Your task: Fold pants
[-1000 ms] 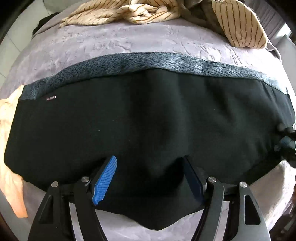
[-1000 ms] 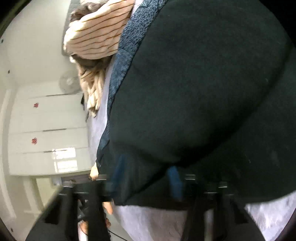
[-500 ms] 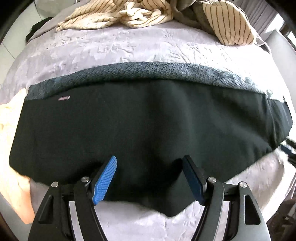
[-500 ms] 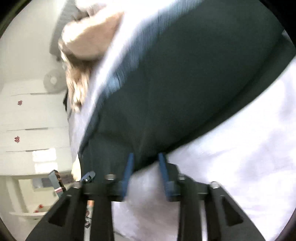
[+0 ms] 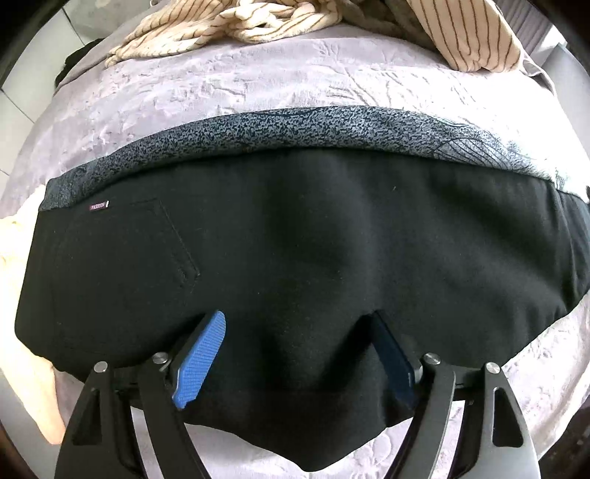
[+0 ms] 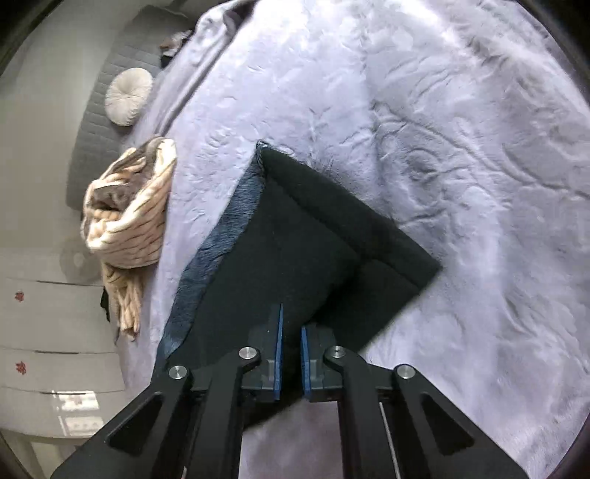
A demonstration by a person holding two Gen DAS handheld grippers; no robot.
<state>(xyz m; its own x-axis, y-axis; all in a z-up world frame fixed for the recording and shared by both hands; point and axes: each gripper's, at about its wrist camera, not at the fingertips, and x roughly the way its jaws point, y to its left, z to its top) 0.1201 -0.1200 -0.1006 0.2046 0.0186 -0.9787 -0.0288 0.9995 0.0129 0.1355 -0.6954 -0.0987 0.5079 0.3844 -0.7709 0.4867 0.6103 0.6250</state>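
Note:
The black pants (image 5: 302,250) lie folded lengthwise on the lilac bed cover, with a speckled grey inner layer (image 5: 295,127) showing along the far edge and a back pocket at the left. My left gripper (image 5: 297,324) is open, its blue pads straddling a bump of the near edge. In the right wrist view the pants (image 6: 317,235) run away from the camera to their hem end. My right gripper (image 6: 290,331) hovers over their near part with the pads nearly closed and nothing between them.
A heap of cream striped clothes (image 5: 265,18) lies at the far side of the bed (image 5: 258,77), and it also shows in the right wrist view (image 6: 129,206). A peach garment (image 5: 22,331) lies at the left. A round cushion (image 6: 128,96) rests by the headboard.
My right gripper has let go of the pants, closed its pads and pulled back and up, so the whole leg end now shows. The left gripper stays open at the near edge.

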